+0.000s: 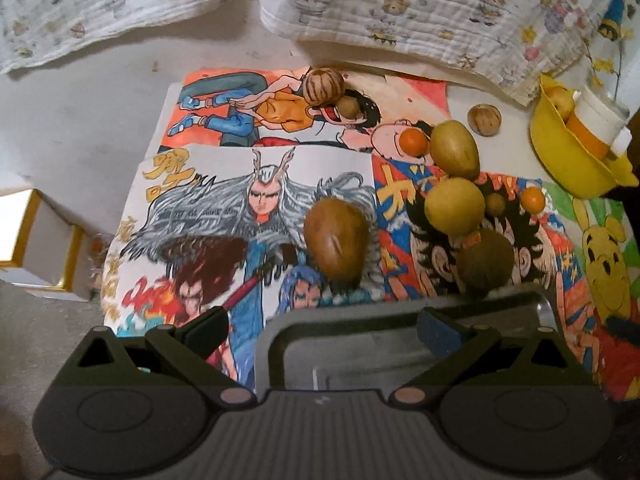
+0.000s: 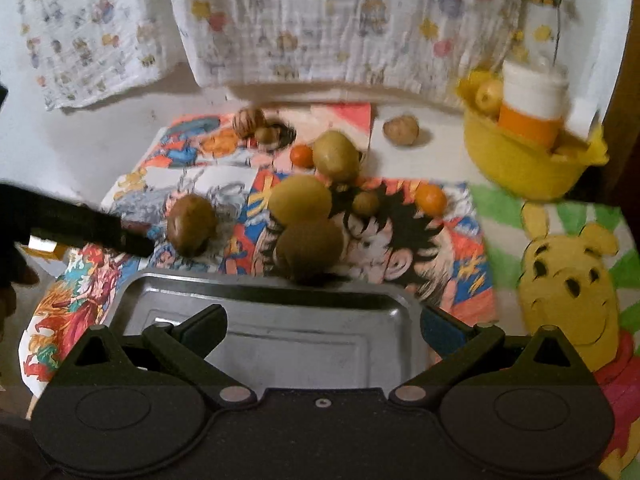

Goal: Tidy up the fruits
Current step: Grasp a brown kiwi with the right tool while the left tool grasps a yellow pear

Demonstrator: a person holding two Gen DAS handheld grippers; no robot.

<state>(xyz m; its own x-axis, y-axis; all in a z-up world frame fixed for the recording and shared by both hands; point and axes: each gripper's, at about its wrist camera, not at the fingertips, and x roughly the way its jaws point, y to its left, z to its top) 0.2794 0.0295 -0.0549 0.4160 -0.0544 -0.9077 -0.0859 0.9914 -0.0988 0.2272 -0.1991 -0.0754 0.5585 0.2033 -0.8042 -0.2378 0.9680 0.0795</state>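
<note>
We hold the left gripper [image 1: 320,326] with its fingers spread wide and nothing between them, low over the near left corner of a metal tray [image 1: 400,312] whose rim runs between the fingertips. Just ahead of it, slightly right of centre, a brown oval fruit [image 1: 336,236] lies on the comic drawings [image 1: 224,200]. Further right, a fuzzy kiwi [image 1: 484,258] touches the tray's far rim, with a yellow-green fruit [image 1: 454,206] right behind it and a larger green one [image 1: 454,148] beyond that. Two small oranges [image 1: 414,141] sit among them, one beside the larger green fruit, the other off to the right. Far ahead a striped nut-like fruit [image 1: 322,86] rests at the drawings' back edge, and another [image 1: 484,119] sits on the bare table to its right. Our right gripper [image 2: 322,328] is equally wide and empty, centred over the same tray [image 2: 280,296]. The kiwi [image 2: 310,246] sits straight ahead of it at the far rim. Ahead to the right stands a yellow bowl [image 2: 516,164] holding a white and orange container [image 2: 532,100] and a yellow fruit [image 2: 488,94].
</note>
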